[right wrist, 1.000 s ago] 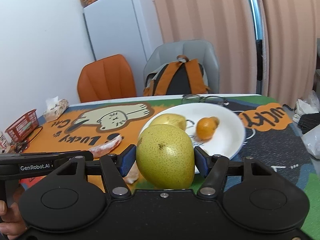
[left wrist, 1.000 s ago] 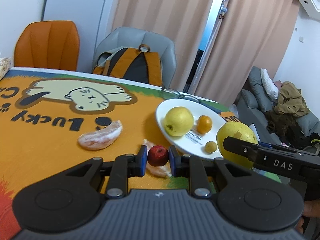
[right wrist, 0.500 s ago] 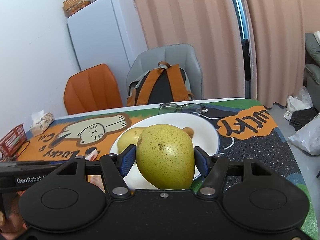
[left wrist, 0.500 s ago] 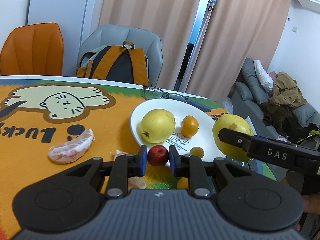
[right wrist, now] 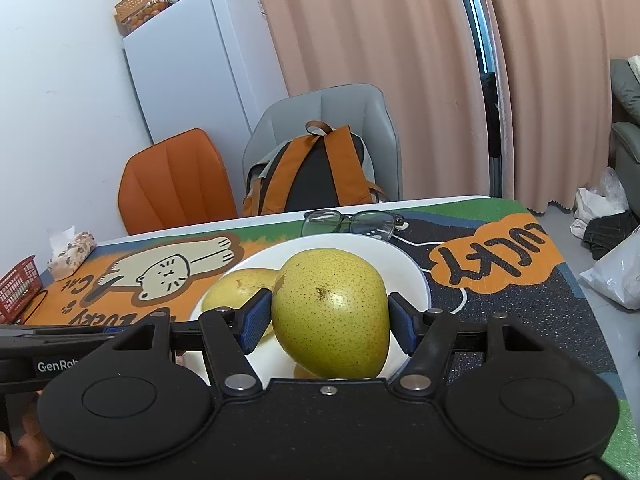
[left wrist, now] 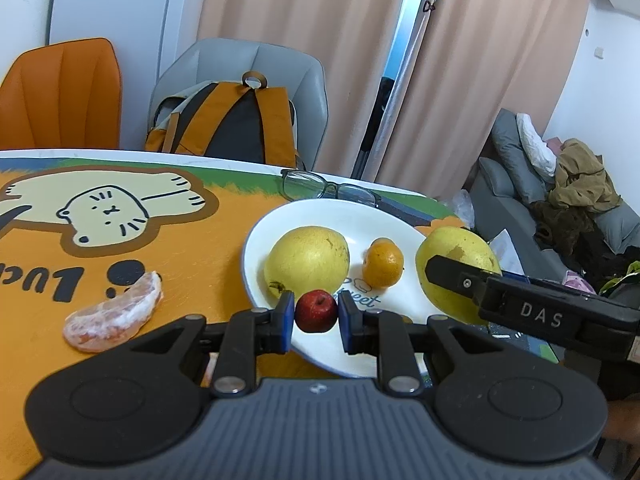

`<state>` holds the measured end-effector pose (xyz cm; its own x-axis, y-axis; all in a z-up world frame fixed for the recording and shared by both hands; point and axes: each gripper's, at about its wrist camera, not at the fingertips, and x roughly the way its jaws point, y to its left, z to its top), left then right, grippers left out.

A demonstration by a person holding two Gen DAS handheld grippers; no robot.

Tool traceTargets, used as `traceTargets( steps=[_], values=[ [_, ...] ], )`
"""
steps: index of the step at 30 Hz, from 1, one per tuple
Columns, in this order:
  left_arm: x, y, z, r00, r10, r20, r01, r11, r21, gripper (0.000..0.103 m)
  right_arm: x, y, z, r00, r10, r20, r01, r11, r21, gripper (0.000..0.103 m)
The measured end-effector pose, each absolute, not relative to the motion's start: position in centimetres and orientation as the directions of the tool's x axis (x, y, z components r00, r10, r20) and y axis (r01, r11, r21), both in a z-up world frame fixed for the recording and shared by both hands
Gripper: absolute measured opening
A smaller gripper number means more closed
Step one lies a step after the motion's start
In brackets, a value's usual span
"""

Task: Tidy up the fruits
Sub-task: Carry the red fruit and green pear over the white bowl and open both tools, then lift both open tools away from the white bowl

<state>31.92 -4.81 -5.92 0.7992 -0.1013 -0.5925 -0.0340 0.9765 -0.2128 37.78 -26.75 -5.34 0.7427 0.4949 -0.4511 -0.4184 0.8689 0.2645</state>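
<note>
My left gripper (left wrist: pixel 314 316) is shut on a small red fruit (left wrist: pixel 316 311), held just above the near rim of the white plate (left wrist: pixel 340 216). The plate holds a yellow pear (left wrist: pixel 307 258) and a small orange (left wrist: pixel 383 263). My right gripper (right wrist: pixel 331 318) is shut on a large green-yellow pear (right wrist: pixel 332 312), held over the plate (right wrist: pixel 400 256); this pear also shows in the left wrist view (left wrist: pixel 452 248) at the plate's right edge. A peeled citrus segment (left wrist: pixel 116 312) lies on the orange mat left of the plate.
Eyeglasses (left wrist: pixel 328 190) lie on the table just beyond the plate. A grey chair with an orange backpack (left wrist: pixel 236 120) and an orange chair (left wrist: pixel 60 92) stand behind the table. A red basket (right wrist: pixel 16 288) and a tissue pack (right wrist: pixel 70 254) sit far left.
Both grippers have moved forward toward the plate with their fruits. The red fruit now hangs over the plate's near rim, and the large pear is over the plate.
</note>
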Motion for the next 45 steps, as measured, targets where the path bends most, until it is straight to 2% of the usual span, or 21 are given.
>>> traceTargets(
  steps=[15, 21, 30, 32, 36, 45],
  values=[
    [34.5, -6.4, -8.1, 0.765, -0.113, -0.634, -0.029, 0.977, -0.209, 0.022, 38.3, -26.8, -6.5, 0.729, 0.496, -0.472, -0.413, 0.868, 0.275, 0.062],
    [34.7, -6.5, -8.4, 0.753, -0.099, -0.650, -0.038, 0.980, -0.194, 0.026, 38.2, -26.7, -6.6, 0.730, 0.491, -0.476, -0.419, 0.871, 0.256, 0.062],
    [32.5, -5.4, -7.1, 0.775, -0.094, -0.625, -0.058, 0.974, -0.218, 0.039, 38.3, -26.9, -6.7, 0.726, 0.488, -0.484, -0.409, 0.873, 0.267, 0.062],
    [32.1, -5.1, -6.8, 0.772, -0.069, -0.632, -0.086, 0.974, -0.211, 0.054, 38.1, -27.0, -6.6, 0.732, 0.494, -0.469, -0.412, 0.869, 0.273, 0.062],
    [30.8, -4.1, -6.3, 0.774, -0.057, -0.631, -0.109, 0.969, -0.222, 0.055, 37.4, -27.2, -5.9, 0.752, 0.505, -0.423, -0.427, 0.863, 0.271, 0.062],
    [28.2, -1.6, -5.3, 0.780, -0.021, -0.626, -0.166, 0.957, -0.239, 0.068, 35.9, -26.7, -4.5, 0.749, 0.499, -0.436, -0.427, 0.867, 0.259, 0.064]
  ],
)
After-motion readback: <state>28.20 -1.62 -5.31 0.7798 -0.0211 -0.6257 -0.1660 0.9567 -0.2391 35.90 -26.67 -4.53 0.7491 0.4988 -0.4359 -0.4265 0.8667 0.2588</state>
